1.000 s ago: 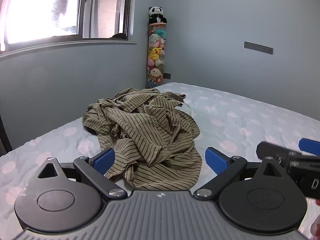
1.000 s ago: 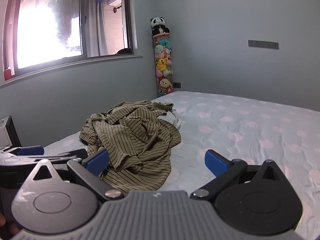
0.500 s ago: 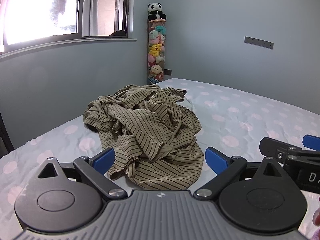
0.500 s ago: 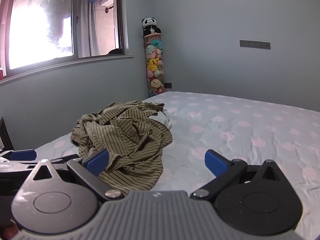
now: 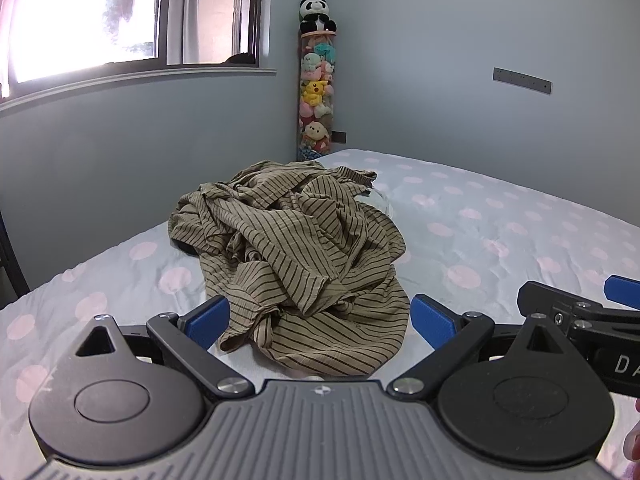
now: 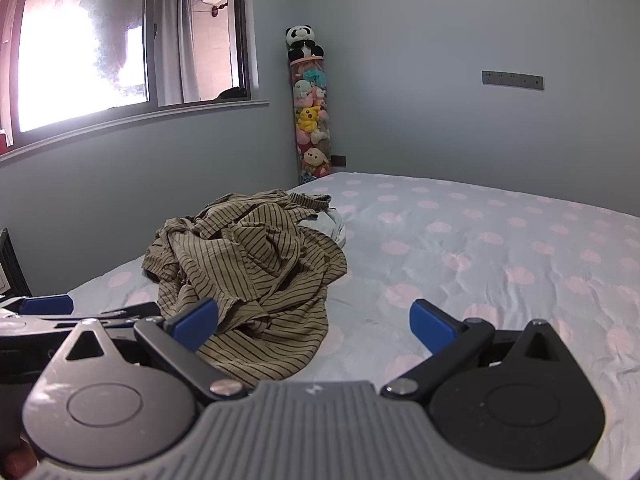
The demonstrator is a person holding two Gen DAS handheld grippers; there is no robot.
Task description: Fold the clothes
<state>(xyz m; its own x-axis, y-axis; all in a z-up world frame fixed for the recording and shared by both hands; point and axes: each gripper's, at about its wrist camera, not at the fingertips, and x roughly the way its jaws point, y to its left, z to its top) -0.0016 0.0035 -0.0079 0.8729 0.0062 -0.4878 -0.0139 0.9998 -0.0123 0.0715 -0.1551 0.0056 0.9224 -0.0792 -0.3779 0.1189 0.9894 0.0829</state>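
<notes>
So the crumpled olive-brown shirt with thin dark stripes (image 5: 296, 252) is sitting in a heap on the pale blue bedsheet with pink polka dots (image 5: 500, 240), toward the window side of the bed, nothing flattened out yet. My guess at the biggest risk: it's so bunched up that a pinch into the near hem grabs two or three layers at once, and then the whole wad lifts as a lump instead of opening out. There's also something white (image 6: 334, 226) peeking out from under the far edge (can't tell what it is) that could get dragged along.

The left gripper (image 5: 318, 318) has its blue-padded jaws spread wide, straddling the near edge of the heap in its own view — holding nothing, and I can't say for sure it touches the cloth. The right gripper (image 6: 314, 320) is just as wide apart and empty, hanging over bare sheet with the shirt off to its left side.
</notes>
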